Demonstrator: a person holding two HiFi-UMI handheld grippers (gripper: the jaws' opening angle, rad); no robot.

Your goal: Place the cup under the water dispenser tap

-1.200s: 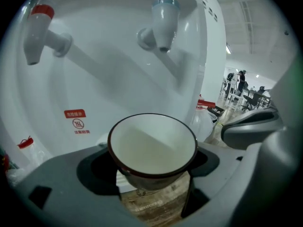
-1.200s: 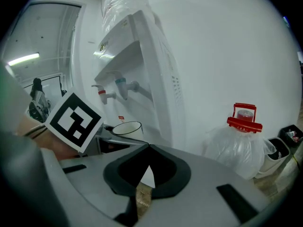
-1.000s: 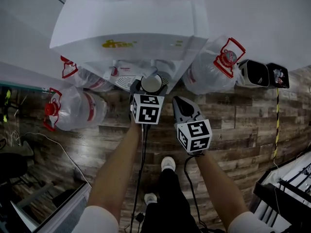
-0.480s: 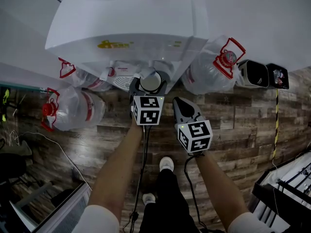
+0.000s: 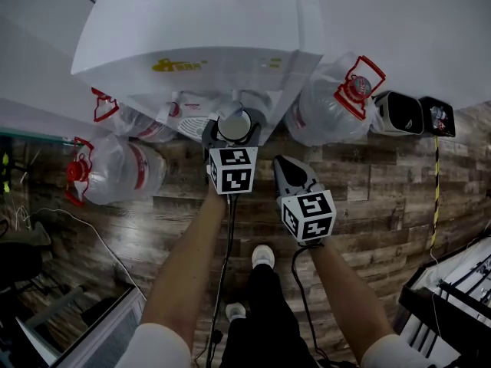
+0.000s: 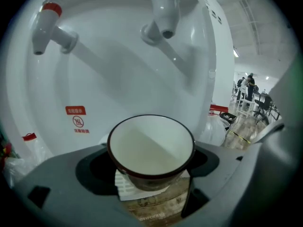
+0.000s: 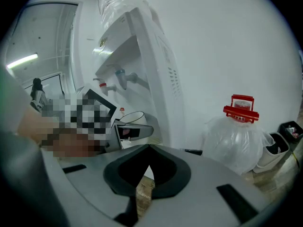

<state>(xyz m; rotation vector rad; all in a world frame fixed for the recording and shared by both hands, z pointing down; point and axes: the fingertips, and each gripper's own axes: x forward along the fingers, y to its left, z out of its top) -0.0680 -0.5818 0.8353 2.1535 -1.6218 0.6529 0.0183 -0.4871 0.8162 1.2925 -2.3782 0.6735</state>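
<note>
A white cup with a dark brown rim point(image 6: 150, 148) sits between the jaws of my left gripper point(image 6: 151, 174), which is shut on it. It hangs in the recess of the white water dispenser point(image 5: 199, 44), below and a little left of the blue-capped tap point(image 6: 164, 11); the red-capped tap point(image 6: 45, 25) is farther left. From the head view the cup point(image 5: 233, 127) shows at the dispenser's front. My right gripper point(image 5: 290, 175) is shut with nothing in it, held back beside the left one. The right gripper view shows the cup point(image 7: 131, 117) and both taps point(image 7: 120, 77) from the side.
Large clear water bottles with red caps lie on the wood floor on both sides of the dispenser point(image 5: 337, 102) point(image 5: 115, 171). Black boxes point(image 5: 418, 115) stand by the wall at right. A white drip grille point(image 6: 124, 186) lies under the cup.
My left gripper has carried the cup a little farther forward into the dispenser recess. The right gripper has barely moved.
</note>
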